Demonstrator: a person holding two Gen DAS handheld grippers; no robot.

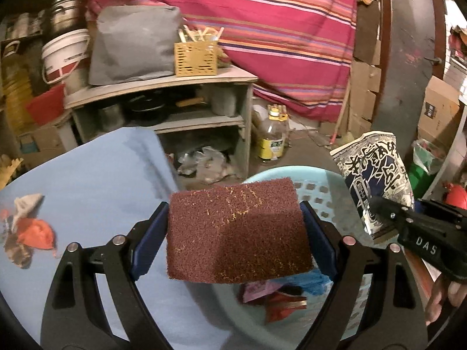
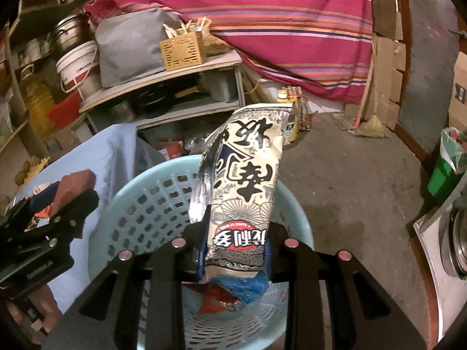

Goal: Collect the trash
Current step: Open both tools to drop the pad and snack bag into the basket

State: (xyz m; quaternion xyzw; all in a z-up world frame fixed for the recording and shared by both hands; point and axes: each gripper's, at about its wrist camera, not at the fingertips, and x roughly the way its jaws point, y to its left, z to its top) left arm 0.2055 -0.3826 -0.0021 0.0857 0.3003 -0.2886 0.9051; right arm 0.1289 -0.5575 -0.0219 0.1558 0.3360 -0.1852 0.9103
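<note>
Over the pale blue basket (image 2: 140, 204), which already holds wrappers, my left gripper (image 1: 236, 233) clamps a maroon scouring pad (image 1: 236, 233), my right gripper (image 2: 236, 250) pinches a snack bag (image 2: 242, 180), and beyond, scraps (image 1: 26, 233) wait on the blue cloth (image 1: 102, 180).

Dim warm indoor light, soft shadows, strong fisheye bending with dark corners, slight motion blur throughout.

Both grippers are matte black: the left gripper (image 1: 235, 240) has blue pads and silver rivets, the right gripper (image 2: 236, 250) likewise (white "DAS" lettering on its side).
</note>
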